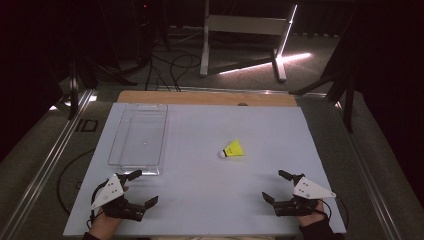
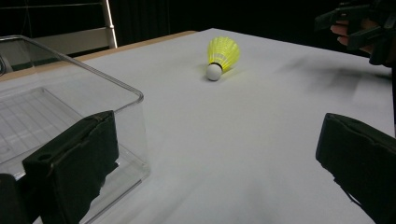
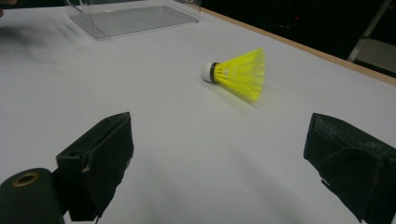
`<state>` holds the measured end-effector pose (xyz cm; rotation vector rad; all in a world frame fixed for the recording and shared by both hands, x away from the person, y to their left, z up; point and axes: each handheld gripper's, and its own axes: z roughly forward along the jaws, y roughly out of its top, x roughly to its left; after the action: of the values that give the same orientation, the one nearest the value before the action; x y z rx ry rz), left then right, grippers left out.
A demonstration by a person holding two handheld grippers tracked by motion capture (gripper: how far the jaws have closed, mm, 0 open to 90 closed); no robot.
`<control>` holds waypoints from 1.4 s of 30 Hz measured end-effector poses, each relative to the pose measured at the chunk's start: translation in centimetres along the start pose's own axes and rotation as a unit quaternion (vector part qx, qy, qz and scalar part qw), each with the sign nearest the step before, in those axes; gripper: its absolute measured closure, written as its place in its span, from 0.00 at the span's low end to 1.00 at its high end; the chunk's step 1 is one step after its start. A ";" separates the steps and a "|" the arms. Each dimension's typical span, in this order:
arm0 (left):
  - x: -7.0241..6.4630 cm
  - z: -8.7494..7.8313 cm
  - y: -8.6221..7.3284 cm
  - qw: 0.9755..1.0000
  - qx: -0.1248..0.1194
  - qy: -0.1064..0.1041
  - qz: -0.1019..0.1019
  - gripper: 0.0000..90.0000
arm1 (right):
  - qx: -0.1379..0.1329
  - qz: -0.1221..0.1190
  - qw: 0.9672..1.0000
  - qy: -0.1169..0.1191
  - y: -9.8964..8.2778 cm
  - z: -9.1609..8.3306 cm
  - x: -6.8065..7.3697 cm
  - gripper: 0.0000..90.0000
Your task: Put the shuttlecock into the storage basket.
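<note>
Shuttlecock point(image 1: 233, 149) on its side, well ahead of both wide-apart hand-held grippers point(image 1: 140, 189) point(image 1: 277, 186).

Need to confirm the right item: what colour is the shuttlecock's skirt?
Bright yellow skirt on the shuttlecock, with a white tip; clearest in the right gripper view.

— Where are we?
— A dark lab or studio: our pale table point(image 1: 200, 200) stands lit, cables point(image 1: 172, 70) trail over the floor at twelve o'clock, near a metal stand point(image 1: 240, 30).
</note>
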<state>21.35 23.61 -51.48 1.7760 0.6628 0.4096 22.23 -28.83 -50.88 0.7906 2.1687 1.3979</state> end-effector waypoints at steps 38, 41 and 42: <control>0.3 0.1 1.7 0.999 0.028 -0.006 -0.031 0.00 | 0.001 0.007 1.000 0.006 0.1 0.0 -0.1 0.09; 0.4 0.1 2.1 0.999 0.035 -0.010 -0.035 0.00 | 0.002 0.008 1.000 0.007 0.1 0.0 -0.1 0.09; 0.5 0.1 2.6 0.998 0.041 -0.021 -0.038 0.00 | 0.001 0.008 1.000 0.008 0.1 0.0 -0.1 0.09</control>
<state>22.42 23.29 -49.07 1.8257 0.7225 0.2961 22.33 -28.83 -50.81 0.8025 2.1807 1.4135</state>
